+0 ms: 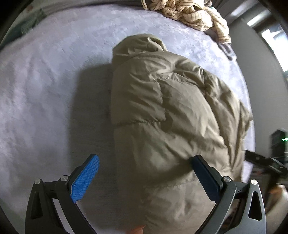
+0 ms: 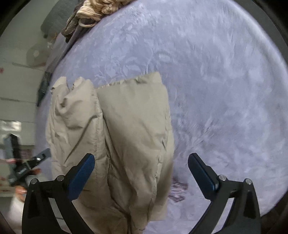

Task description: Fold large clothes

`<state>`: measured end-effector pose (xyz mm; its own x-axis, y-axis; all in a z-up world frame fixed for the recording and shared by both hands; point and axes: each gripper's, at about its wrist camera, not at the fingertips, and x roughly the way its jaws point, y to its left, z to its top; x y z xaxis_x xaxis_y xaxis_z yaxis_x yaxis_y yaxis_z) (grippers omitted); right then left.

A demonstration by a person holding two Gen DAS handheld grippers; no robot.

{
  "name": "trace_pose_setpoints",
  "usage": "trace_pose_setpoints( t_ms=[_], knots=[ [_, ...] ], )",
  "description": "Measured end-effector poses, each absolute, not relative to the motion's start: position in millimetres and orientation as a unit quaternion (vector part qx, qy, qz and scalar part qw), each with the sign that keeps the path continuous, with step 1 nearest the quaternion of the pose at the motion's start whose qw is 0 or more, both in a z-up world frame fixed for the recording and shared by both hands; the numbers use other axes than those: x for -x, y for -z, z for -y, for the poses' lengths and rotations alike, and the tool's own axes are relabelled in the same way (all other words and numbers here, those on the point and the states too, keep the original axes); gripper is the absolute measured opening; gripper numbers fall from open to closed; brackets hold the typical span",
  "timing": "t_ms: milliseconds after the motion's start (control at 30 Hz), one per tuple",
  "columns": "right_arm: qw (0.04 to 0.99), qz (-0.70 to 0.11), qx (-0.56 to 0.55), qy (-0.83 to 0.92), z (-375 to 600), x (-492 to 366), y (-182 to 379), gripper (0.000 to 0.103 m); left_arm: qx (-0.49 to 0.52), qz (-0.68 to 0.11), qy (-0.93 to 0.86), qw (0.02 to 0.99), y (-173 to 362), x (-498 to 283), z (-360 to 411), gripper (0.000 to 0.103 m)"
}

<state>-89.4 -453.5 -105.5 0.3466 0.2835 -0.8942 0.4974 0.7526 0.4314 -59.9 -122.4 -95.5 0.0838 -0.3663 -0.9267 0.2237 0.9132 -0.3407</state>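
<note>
A khaki puffy jacket [image 1: 167,111] lies folded into a long bundle on the lavender bed cover [image 1: 45,86]. My left gripper [image 1: 144,162] is open above the jacket's near end, its blue pads [image 1: 84,180] wide apart with nothing between them. In the right wrist view the same jacket [image 2: 126,129] lies lengthwise on the cover [image 2: 225,81]. My right gripper [image 2: 141,162] is open over its near end, holding nothing. The other gripper [image 2: 27,169] shows at the left edge.
A heap of cream striped clothes [image 1: 194,14] sits at the far end of the bed, also in the right wrist view [image 2: 97,9]. The bed edge [image 1: 252,126] runs beside the jacket, with floor and furniture beyond.
</note>
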Motion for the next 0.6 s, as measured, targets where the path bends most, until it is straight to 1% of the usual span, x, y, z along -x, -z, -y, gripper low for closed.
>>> trace_pose_setpoints(
  t_ms=[133, 333, 500, 600],
  knots=[
    [0.717, -0.554, -0.420, 0.045, 467, 99, 128, 0.103, 0.111, -0.657, 0.225, 0.711, 108, 49, 108, 0.103],
    [0.698, -0.565, -0.438, 0.039, 469, 97, 152, 0.103, 0.145, -0.675, 0.240, 0.683, 134, 39, 102, 0.103],
    [0.711, -0.509, -0.483, -0.047, 462, 86, 139, 0.103, 0.190, -0.674, 0.281, 0.656, 145, 31, 103, 0.103],
    [0.720, -0.518, -0.457, -0.073, 454, 76, 130, 0.103, 0.208, -0.669, 0.291, 0.651, 147, 24, 101, 0.103]
  ],
)
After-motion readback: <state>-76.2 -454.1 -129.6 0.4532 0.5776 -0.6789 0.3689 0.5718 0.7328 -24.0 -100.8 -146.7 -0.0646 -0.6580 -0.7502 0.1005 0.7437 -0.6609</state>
